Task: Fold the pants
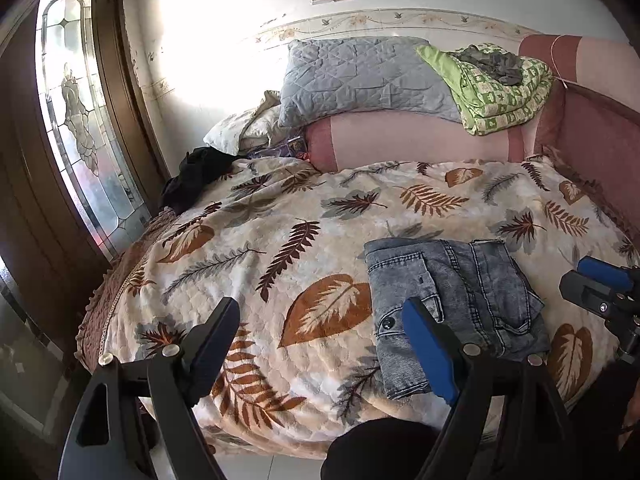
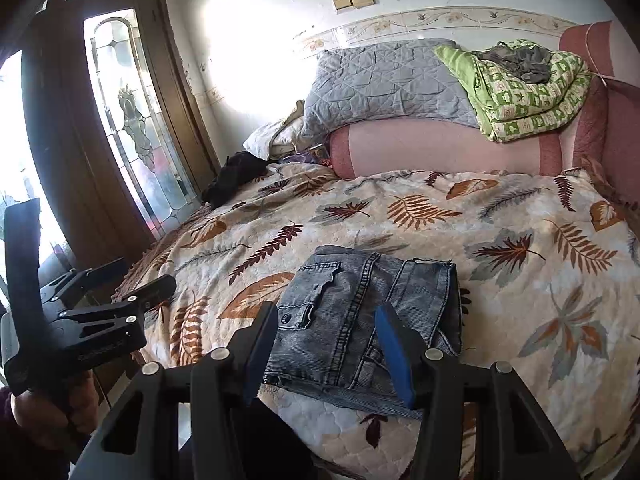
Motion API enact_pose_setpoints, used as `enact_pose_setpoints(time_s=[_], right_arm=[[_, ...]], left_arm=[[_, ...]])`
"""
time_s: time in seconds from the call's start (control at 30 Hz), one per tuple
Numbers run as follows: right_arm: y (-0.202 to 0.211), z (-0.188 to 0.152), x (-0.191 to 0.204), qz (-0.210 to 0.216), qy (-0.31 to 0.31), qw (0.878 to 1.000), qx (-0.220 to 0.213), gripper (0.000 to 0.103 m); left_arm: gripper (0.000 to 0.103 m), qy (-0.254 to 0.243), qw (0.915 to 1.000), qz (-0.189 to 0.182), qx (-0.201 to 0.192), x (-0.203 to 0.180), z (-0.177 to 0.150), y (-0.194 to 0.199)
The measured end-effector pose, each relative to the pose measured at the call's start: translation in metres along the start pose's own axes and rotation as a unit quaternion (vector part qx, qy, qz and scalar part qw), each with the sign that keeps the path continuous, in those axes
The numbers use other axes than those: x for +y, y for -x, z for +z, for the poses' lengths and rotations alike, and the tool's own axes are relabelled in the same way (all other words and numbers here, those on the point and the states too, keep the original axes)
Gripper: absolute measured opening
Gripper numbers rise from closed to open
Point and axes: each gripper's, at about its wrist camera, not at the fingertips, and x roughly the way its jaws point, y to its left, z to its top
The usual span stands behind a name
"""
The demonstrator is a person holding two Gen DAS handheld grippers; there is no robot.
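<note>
The blue-grey denim pants [image 1: 452, 304] [image 2: 352, 304] lie folded into a compact rectangle on the leaf-print blanket [image 1: 280, 248] [image 2: 520, 300], near the bed's front edge. My left gripper [image 1: 320, 312] stands open above the blanket to the left of the pants, with nothing between its fingers. In the right wrist view the left gripper [image 2: 148, 276] is at the far left, held by a hand [image 2: 52, 412]. My right gripper [image 2: 326, 316] hovers open over the near part of the pants, its blue pads apart and not touching the cloth. The right gripper [image 1: 592, 280] also shows at the right edge of the left wrist view.
At the head of the bed are a pink bolster [image 1: 420, 140], a grey quilted pillow [image 1: 360, 76] and a folded green quilt [image 1: 500, 88]. A black garment [image 1: 192, 176] lies at the far left corner. A wooden door with patterned glass [image 1: 80, 120] stands to the left.
</note>
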Motion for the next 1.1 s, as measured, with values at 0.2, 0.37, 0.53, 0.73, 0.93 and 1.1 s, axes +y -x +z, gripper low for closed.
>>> enact_pose_setpoints(time_s=[0.2,0.37,0.53,0.73,0.93,1.1], right_arm=[[-0.001,-0.001,0.005,-0.007,0.006,1.0,-0.002,0.057],[-0.001,-0.002,0.009,-0.014,0.01,1.0,-0.007,0.061],[0.001,-0.002,0.007,-0.023,0.01,1.0,-0.015,0.061],[0.003,-0.001,0.004,-0.035,0.007,0.999,-0.024,0.061],[0.007,0.002,0.003,-0.042,0.009,0.998,-0.035,0.061],[0.008,0.005,0.006,-0.044,0.013,0.998,-0.039,0.061]], left_arm=[[0.084,0.012,0.9999,0.009,0.008,0.007,0.001,-0.004],[0.084,0.022,0.9996,0.016,0.012,0.011,0.002,-0.006],[0.085,0.04,0.9986,0.021,0.027,0.017,0.002,-0.01],[0.085,0.056,0.9976,0.026,0.03,0.022,0.003,-0.011],[0.085,0.06,0.9966,0.051,0.021,0.024,0.004,-0.005],[0.085,0.065,0.9971,0.034,0.023,0.028,0.008,-0.002]])
